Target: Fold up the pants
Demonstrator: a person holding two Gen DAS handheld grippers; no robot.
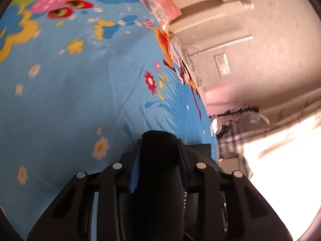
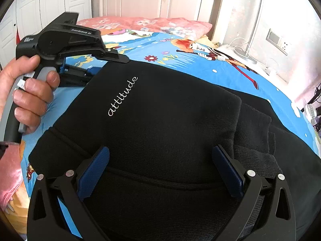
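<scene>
Black pants (image 2: 160, 110) with white "attitude" lettering lie folded in layers on a blue cartoon bed sheet (image 2: 200, 66). My right gripper (image 2: 160, 150) stands open just above them, its blue pads (image 2: 94, 172) spread wide over the near part of the cloth. A hand (image 2: 30, 94) holds my left gripper (image 2: 88, 74) at the pants' far left corner. In the left wrist view, the left gripper (image 1: 159, 140) is shut on a thick roll of the black pants (image 1: 158, 160), lifted above the sheet (image 1: 70, 90).
A pink floral pillow (image 2: 144, 24) lies at the bed's head. The bed's right edge meets a wall with a socket panel (image 2: 277, 39) and white cables (image 2: 240, 44). White wardrobe doors (image 2: 40, 2) stand at the back left. A fan (image 1: 250, 118) stands beside the bed.
</scene>
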